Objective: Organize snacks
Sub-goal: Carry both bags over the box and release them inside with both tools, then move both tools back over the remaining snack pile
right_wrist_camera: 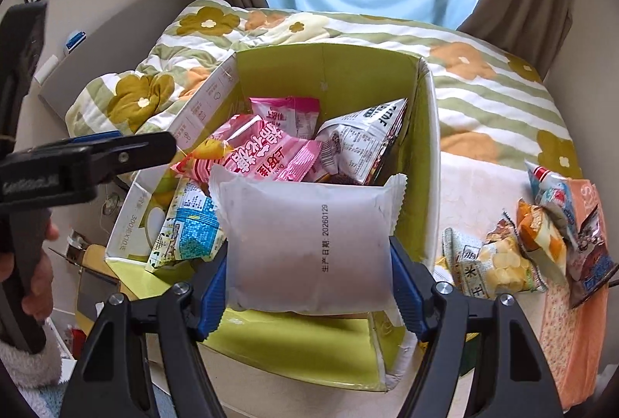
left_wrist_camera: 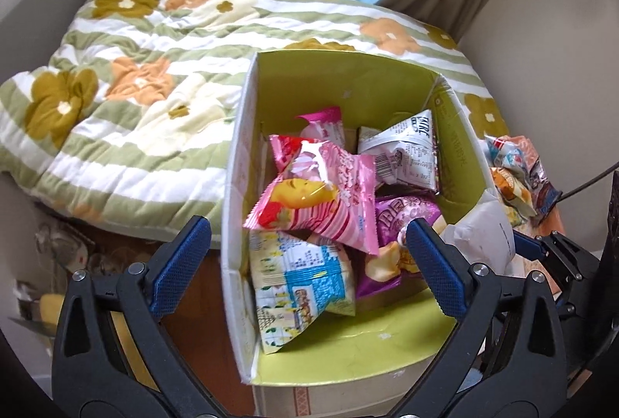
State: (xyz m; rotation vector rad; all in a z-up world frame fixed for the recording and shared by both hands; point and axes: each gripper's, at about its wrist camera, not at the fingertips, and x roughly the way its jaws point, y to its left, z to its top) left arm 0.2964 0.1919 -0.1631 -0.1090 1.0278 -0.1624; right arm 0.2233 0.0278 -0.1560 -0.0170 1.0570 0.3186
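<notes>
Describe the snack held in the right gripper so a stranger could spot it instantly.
Start at the open cardboard box with the lime-green lining on the flowered quilt. Over its near edge, the right gripper clamps a frosted white pillow-shaped packet. Unlike the colourful printed packs behind, it is plain except for a printed date line.

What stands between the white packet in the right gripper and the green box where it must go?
Nothing visible does. The right gripper holds the white packet above the open box; only packed snacks lie below, like the pink bag.

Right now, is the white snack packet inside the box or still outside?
Outside, not dropped yet. The right gripper pinches the white packet above the green box, near its front edge.
</notes>
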